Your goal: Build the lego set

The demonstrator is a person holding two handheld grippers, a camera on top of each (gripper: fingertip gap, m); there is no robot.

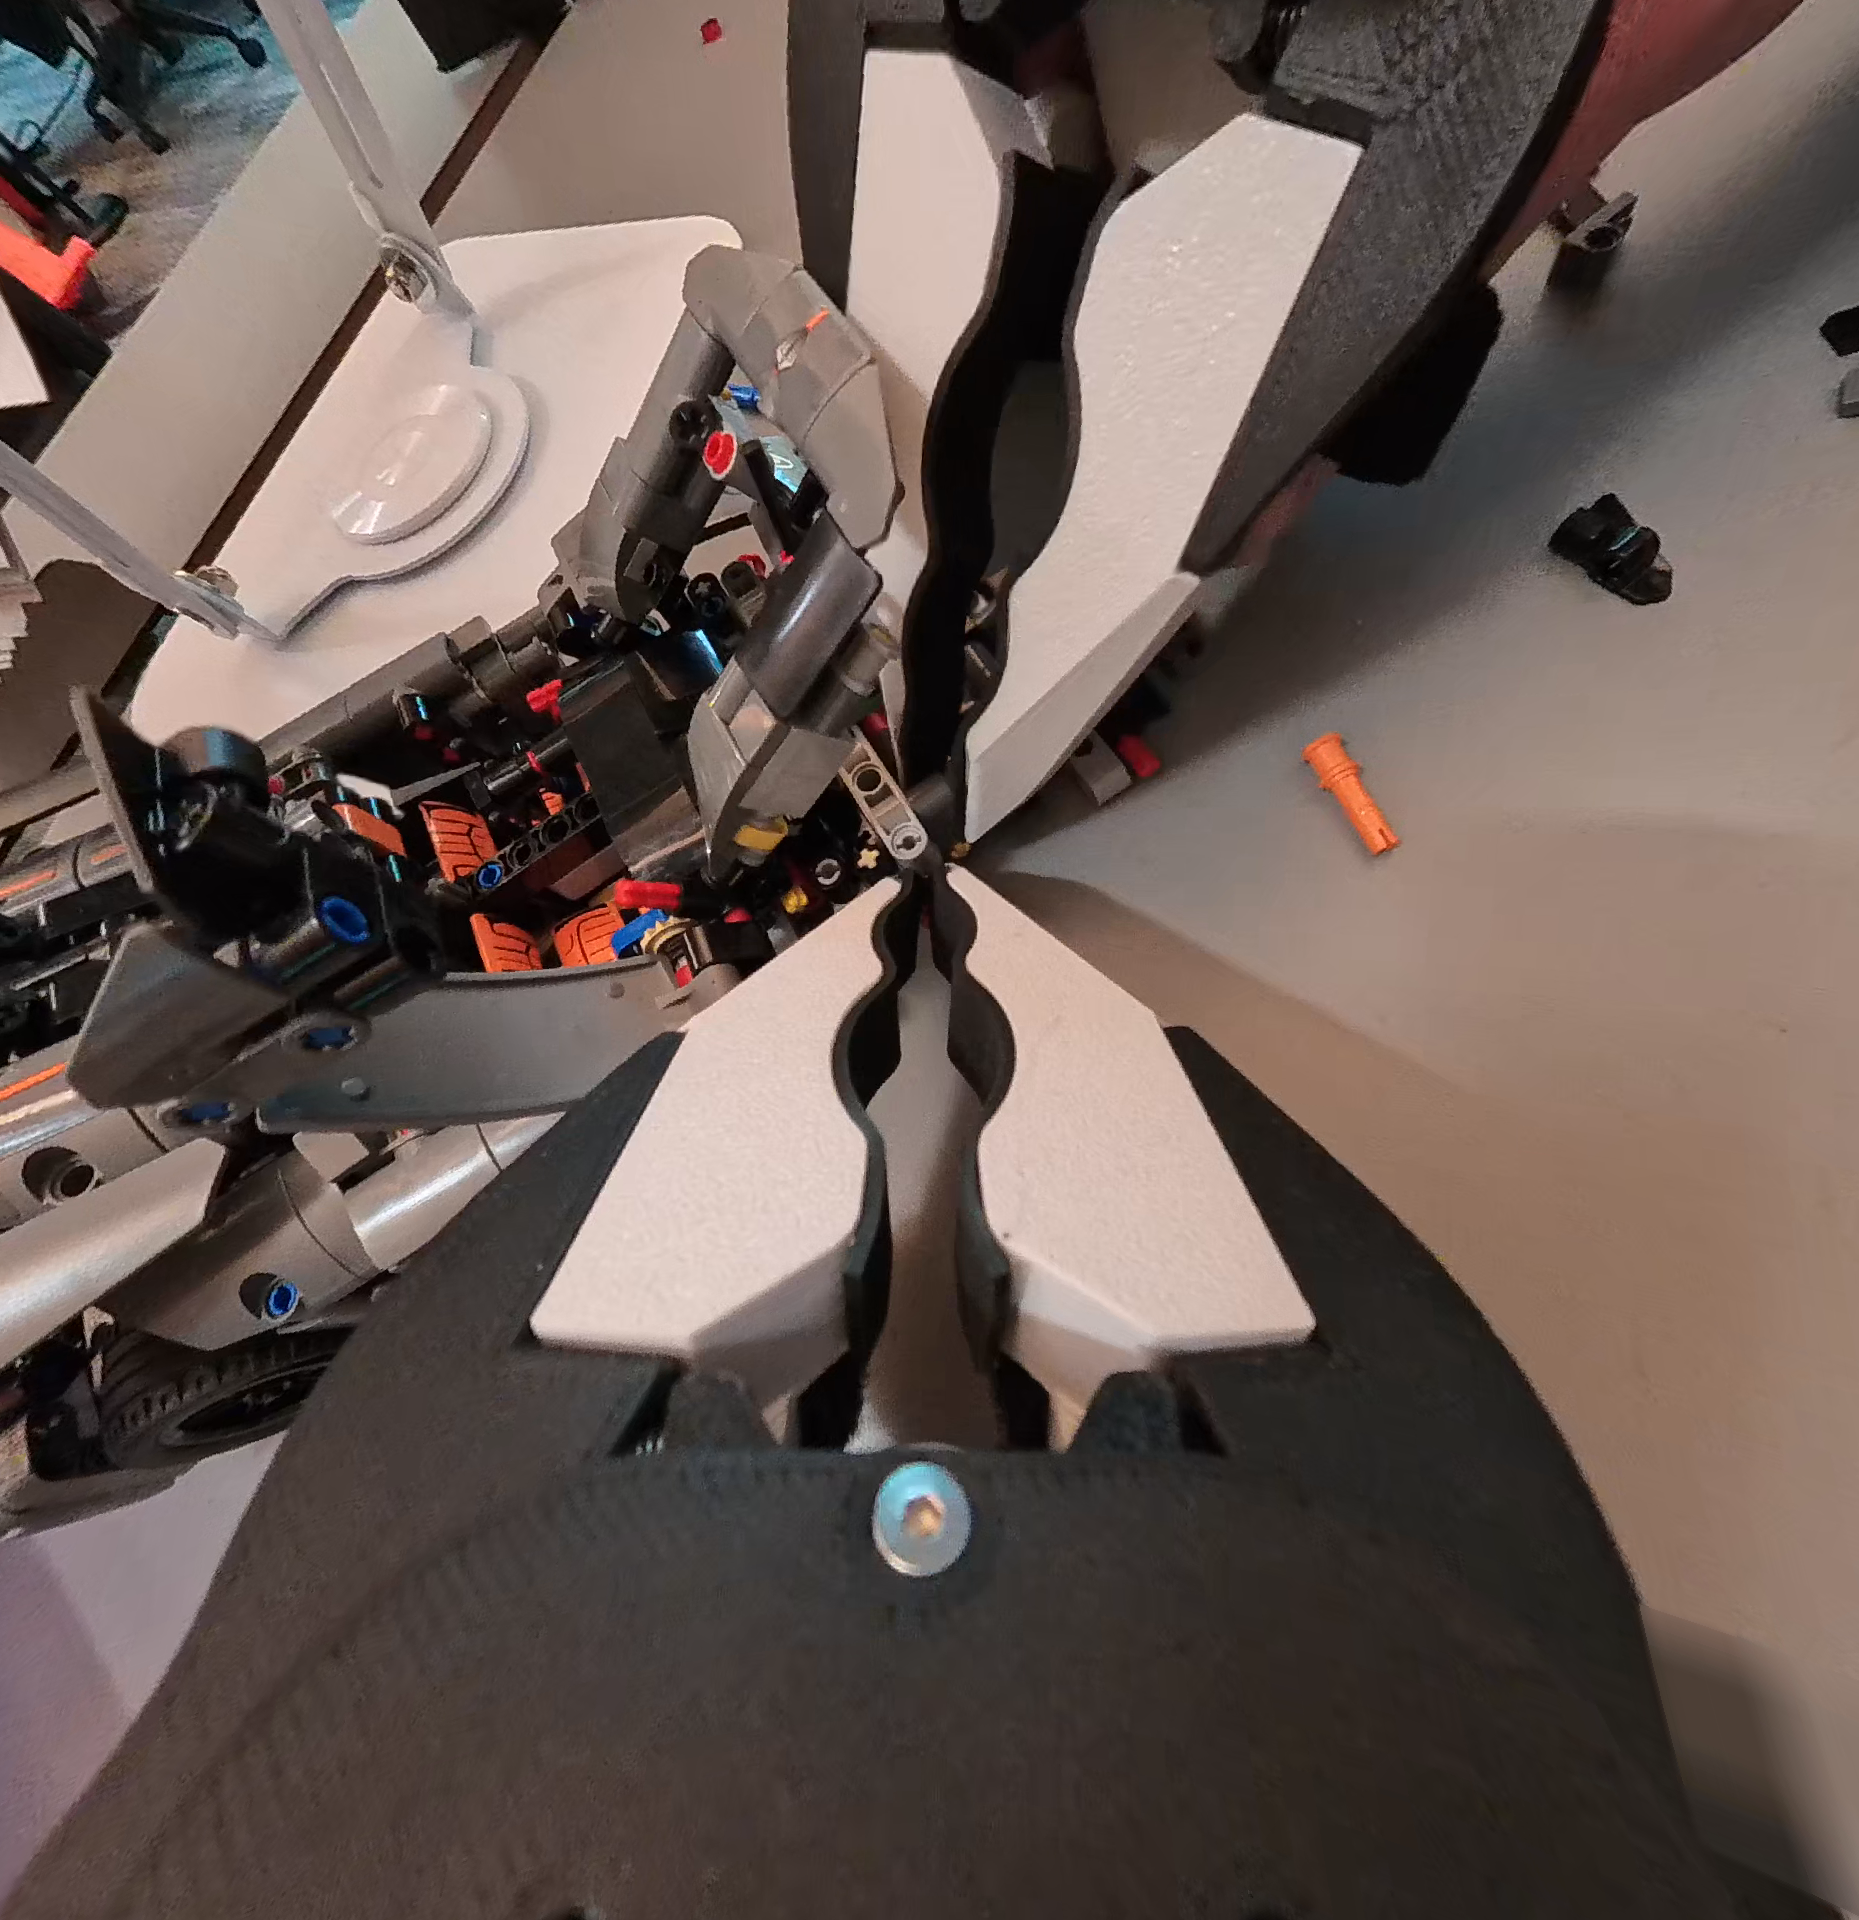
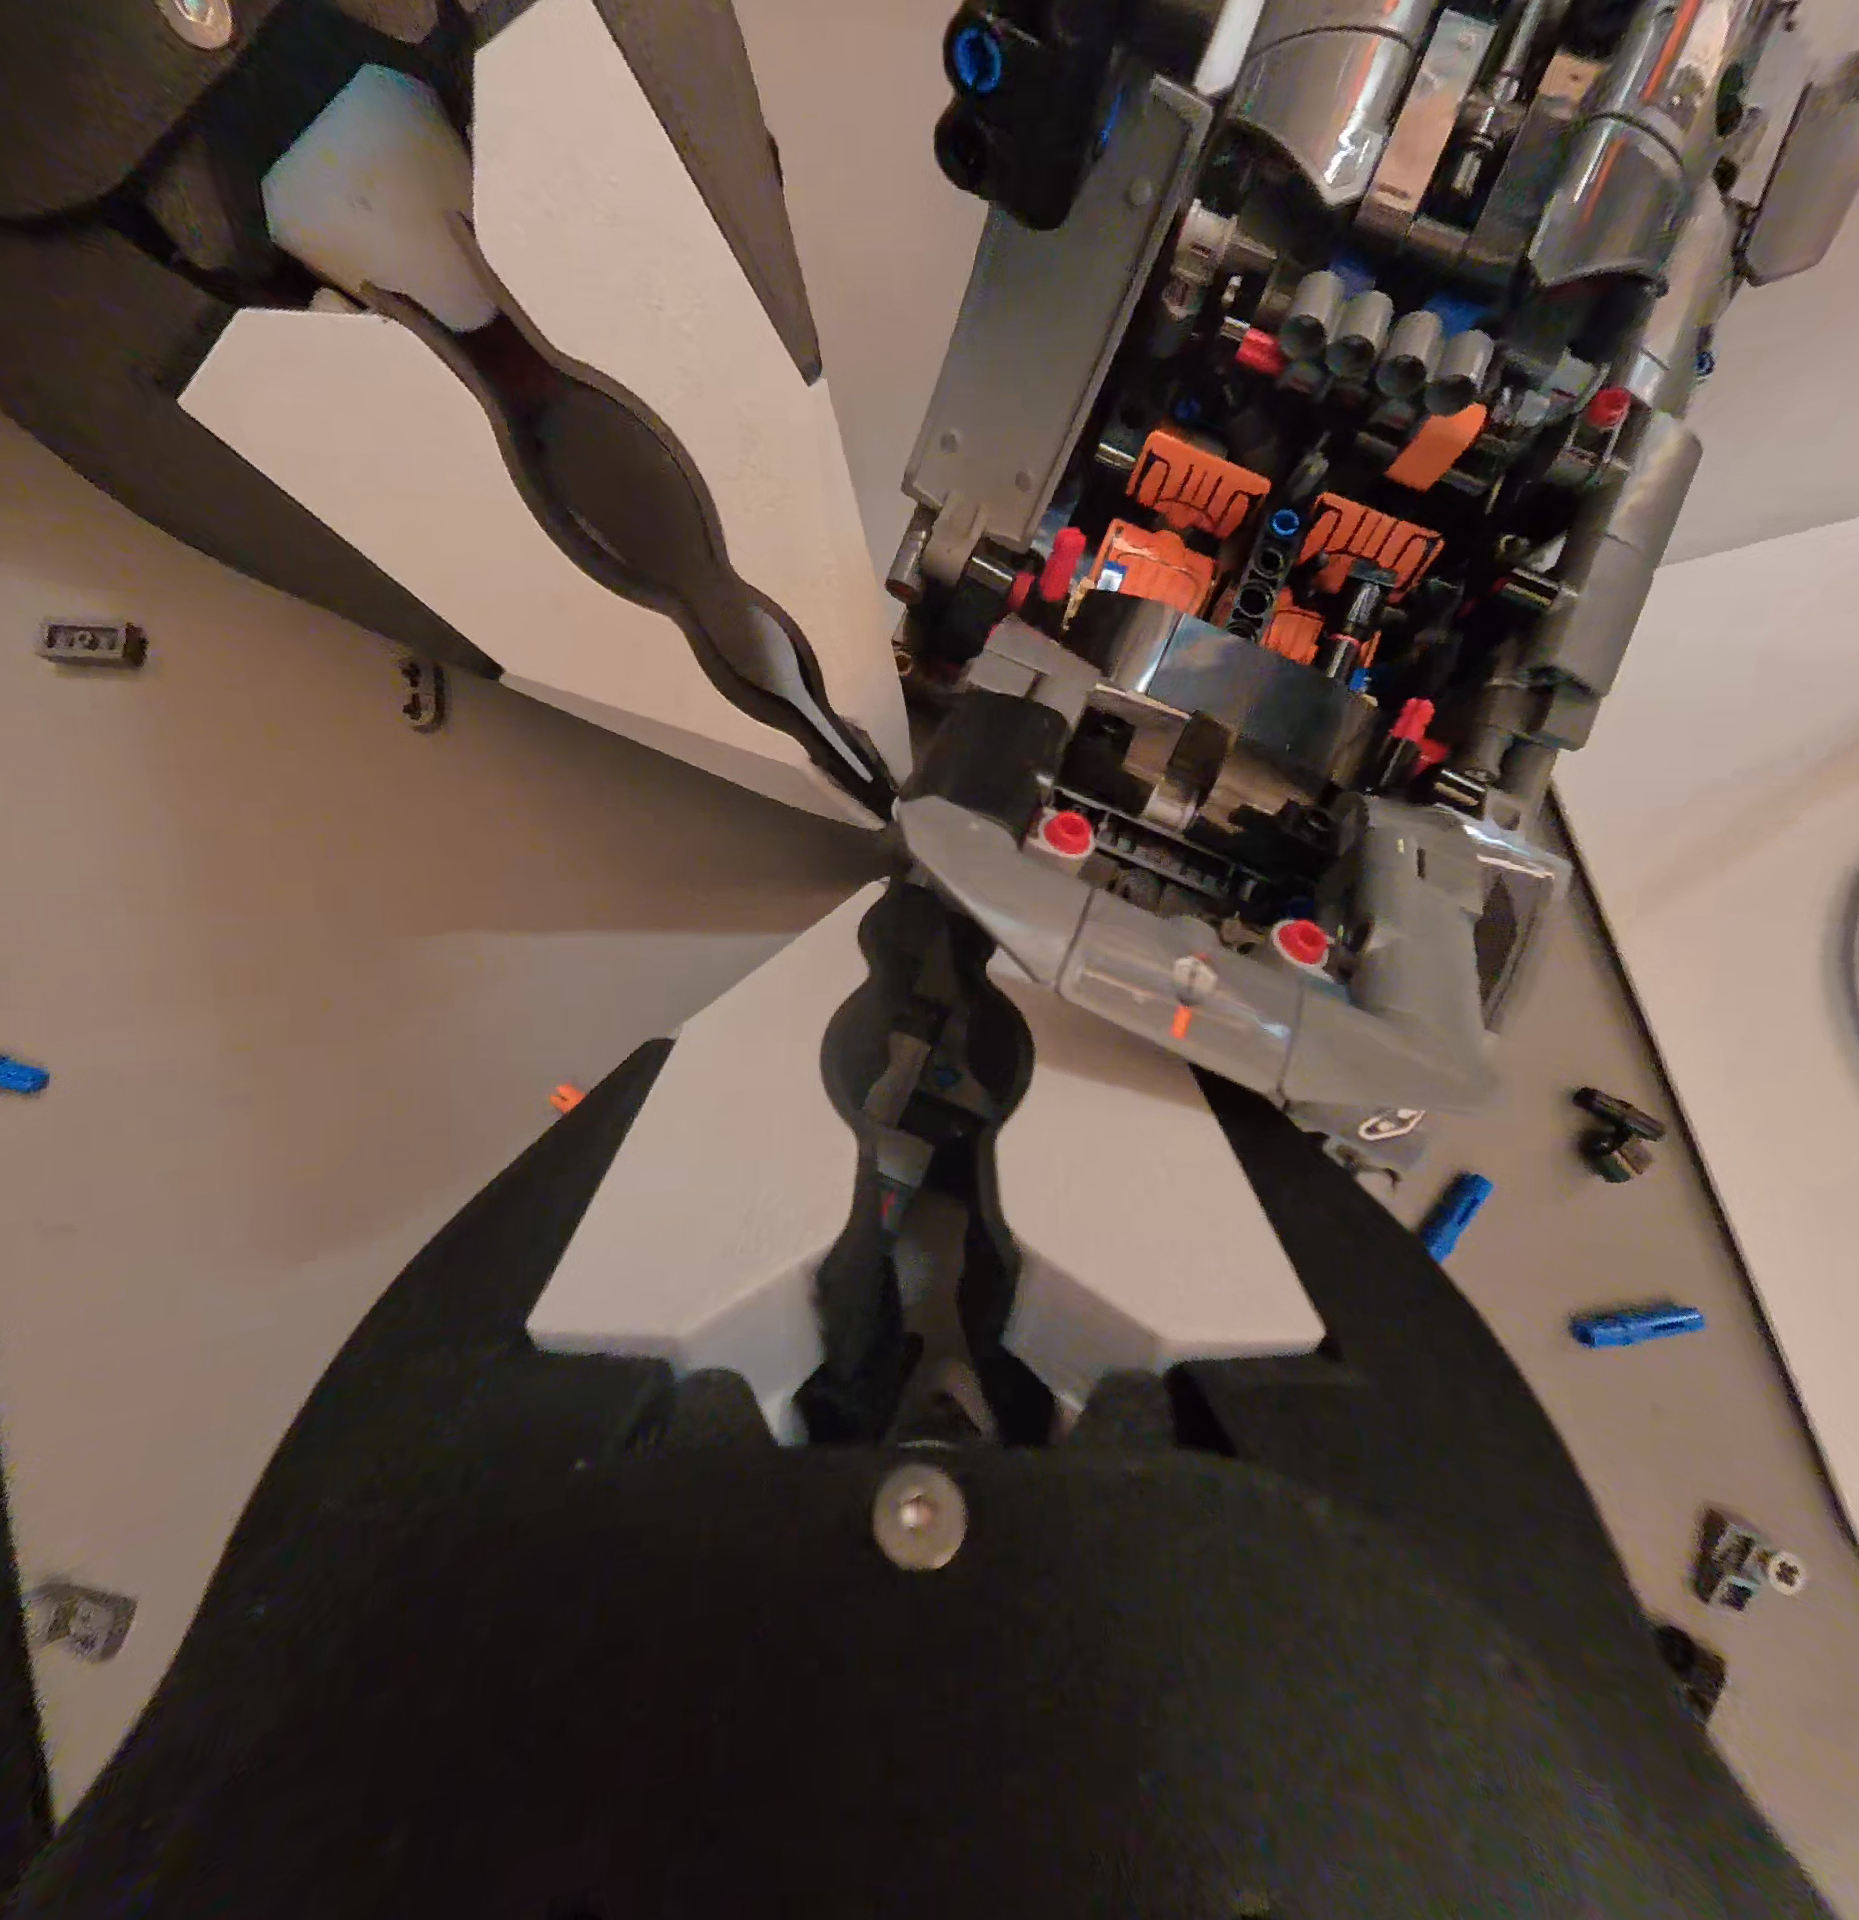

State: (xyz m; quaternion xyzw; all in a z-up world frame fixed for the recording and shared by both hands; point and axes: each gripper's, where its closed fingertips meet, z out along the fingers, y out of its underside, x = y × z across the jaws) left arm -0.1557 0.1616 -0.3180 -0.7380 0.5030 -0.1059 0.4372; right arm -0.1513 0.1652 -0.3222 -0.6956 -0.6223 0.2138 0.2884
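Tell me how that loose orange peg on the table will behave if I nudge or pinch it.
The orange peg looks round and lies on its side on the smooth table, so it would probably roll. It seems small and light, so likely skitters. Its flared end may curve the roll.

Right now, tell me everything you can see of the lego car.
The lego car is a part-built grey model lying on the white table. Glossy grey panels shell an open middle showing orange seats, black beams and red and blue pins. A black tyre shows low on one side. A grey door panel stands raised. The left gripper and right gripper meet, nearly shut, at its front corner; what they pinch is unclear.
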